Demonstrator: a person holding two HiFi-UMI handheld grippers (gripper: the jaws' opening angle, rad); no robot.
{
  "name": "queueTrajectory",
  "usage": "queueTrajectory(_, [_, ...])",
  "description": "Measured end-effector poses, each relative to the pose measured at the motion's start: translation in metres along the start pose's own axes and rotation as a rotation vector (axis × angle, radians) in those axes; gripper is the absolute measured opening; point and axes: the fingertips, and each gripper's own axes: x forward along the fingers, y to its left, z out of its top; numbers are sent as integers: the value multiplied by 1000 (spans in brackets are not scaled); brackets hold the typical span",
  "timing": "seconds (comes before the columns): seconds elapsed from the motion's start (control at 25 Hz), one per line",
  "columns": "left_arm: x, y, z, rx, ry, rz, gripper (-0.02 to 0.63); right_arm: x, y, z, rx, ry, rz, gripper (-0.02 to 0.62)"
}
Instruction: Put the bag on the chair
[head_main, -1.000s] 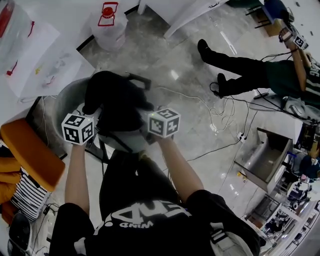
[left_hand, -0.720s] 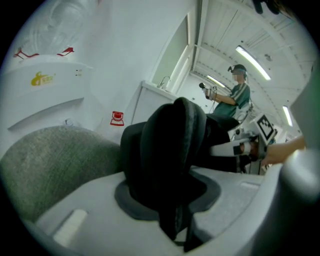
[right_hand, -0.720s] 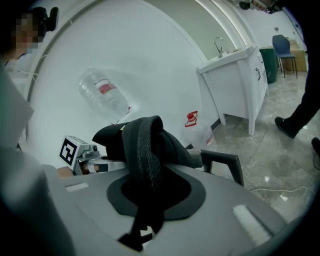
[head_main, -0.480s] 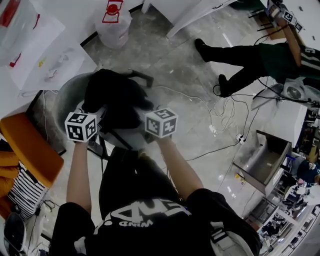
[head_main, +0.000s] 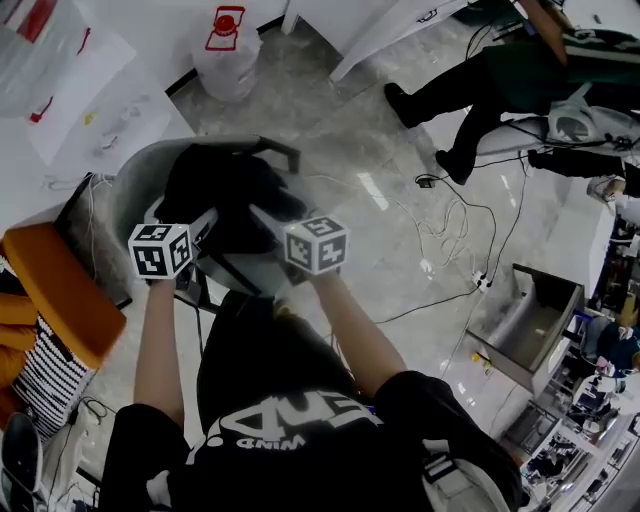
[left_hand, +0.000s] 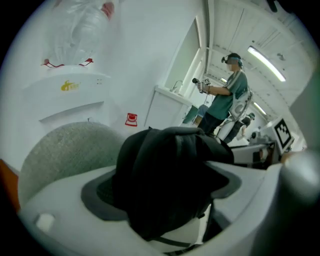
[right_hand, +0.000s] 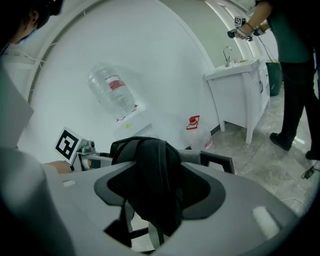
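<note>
The black bag (head_main: 225, 190) rests on the seat of the grey chair (head_main: 135, 185), slumped against its back. My left gripper (head_main: 205, 222) is at the bag's near left side and my right gripper (head_main: 265, 215) at its near right. In the left gripper view the bag (left_hand: 165, 170) lies between wide-spread jaws that are opening, in front of the chair's grey fabric back (left_hand: 65, 150). The right gripper view also shows the bag's straps (right_hand: 150, 170) hanging between opening jaws, with the chair's armrest (right_hand: 220, 161) behind. The pads stand clear of the fabric.
A water jug (head_main: 225, 50) stands on the floor beyond the chair. A white table (head_main: 90, 110) is at the left, an orange cushion (head_main: 60, 300) below it. Cables (head_main: 450, 230) trail across the floor, a metal box (head_main: 530, 320) sits right, and another person (head_main: 500, 80) stands far right.
Both grippers' jaws have spread wide and let go of the bag, which now lies on the chair. The other person has shifted toward the upper right.
</note>
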Motion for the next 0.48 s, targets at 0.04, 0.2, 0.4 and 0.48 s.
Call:
queueTrajectory(0.04, [-5, -2, -1, 1, -2, 9, 466, -5, 2, 1, -1, -7, 2, 272])
queueTrajectory(0.2, [-24, -8, -3, 5, -22, 52, 468, -22, 11, 3, -19, -25, 19, 272])
queueTrajectory(0.4, [-53, -22, 3, 33, -80, 102, 468, -46, 26, 3, -39, -53, 43, 272])
queueTrajectory(0.48, [-64, -30, 3, 39, -100, 109, 468, -56, 33, 0, -49, -59, 55, 272])
